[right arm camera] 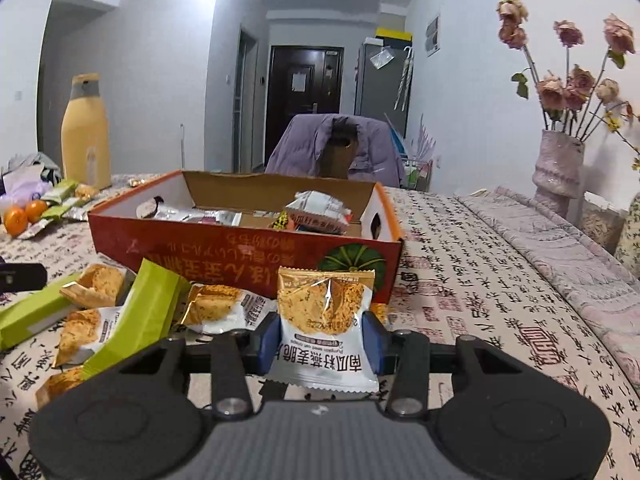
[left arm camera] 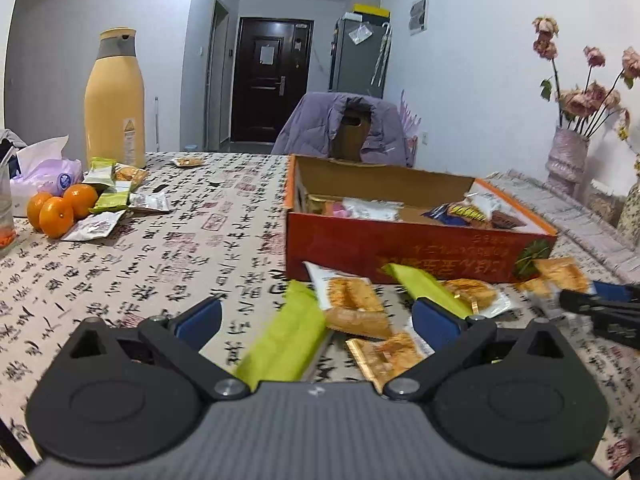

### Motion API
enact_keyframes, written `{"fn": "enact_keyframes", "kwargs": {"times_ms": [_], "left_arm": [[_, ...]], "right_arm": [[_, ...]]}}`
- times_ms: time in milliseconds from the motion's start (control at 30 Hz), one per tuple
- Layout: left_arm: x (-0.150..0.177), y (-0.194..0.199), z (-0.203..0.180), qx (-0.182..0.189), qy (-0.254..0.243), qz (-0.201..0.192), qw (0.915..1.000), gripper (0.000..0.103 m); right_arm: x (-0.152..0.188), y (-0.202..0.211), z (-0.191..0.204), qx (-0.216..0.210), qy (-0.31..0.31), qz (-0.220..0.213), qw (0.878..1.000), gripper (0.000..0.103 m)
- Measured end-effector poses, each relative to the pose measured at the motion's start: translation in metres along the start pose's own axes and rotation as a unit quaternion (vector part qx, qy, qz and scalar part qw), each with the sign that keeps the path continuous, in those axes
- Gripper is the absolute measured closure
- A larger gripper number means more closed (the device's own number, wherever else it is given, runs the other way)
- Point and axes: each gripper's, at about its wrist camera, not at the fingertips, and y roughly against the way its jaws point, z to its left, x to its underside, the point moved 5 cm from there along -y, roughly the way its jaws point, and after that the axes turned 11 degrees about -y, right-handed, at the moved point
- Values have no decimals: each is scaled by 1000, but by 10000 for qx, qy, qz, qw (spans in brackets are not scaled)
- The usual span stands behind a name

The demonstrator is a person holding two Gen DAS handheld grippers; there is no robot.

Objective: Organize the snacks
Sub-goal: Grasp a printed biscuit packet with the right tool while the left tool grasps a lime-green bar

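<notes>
A red cardboard box holds several snack packets. In front of it lie loose packets: green bars and orange cracker packs. My left gripper is open, low over a green bar and cracker packs. My right gripper is shut on an orange-and-white cracker pack, held upright just in front of the box. The right gripper also shows at the right edge of the left wrist view.
A yellow thermos, three oranges, a tissue bag and more snack packets sit at the far left. A vase of dried roses stands at the right. A chair with a purple jacket is behind the table.
</notes>
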Motion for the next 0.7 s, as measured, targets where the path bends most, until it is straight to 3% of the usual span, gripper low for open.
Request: {"fn": "enact_keyframes", "kwargs": {"times_ms": [167, 267, 367, 467, 500, 533, 600, 700], "left_arm": [[2, -15, 5, 2, -443, 326, 9985, 3], [8, -27, 8, 43, -578, 587, 9966, 19], [14, -42, 11, 184, -490, 923, 9944, 25], [17, -51, 15, 237, -319, 1015, 9940, 32], [16, -51, 15, 264, -298, 1008, 9941, 38], [16, -51, 15, 340, -276, 973, 9943, 51], [16, -49, 13, 455, -316, 925, 9942, 63], [18, -43, 11, 397, -339, 855, 9950, 68]], "right_arm": [[2, 9, -7, 16, -139, -61, 9999, 60], [4, 10, -9, 19, -185, -59, 9998, 60], [5, 11, -9, 13, -193, -50, 9998, 60], [6, 12, -8, -13, -185, -45, 9998, 60], [7, 12, -7, -21, -180, -43, 9998, 60], [7, 12, -7, -27, -174, -40, 9998, 60], [8, 13, -6, -40, -170, -35, 9998, 60], [9, 13, -6, -58, -180, -27, 9998, 60]]}}
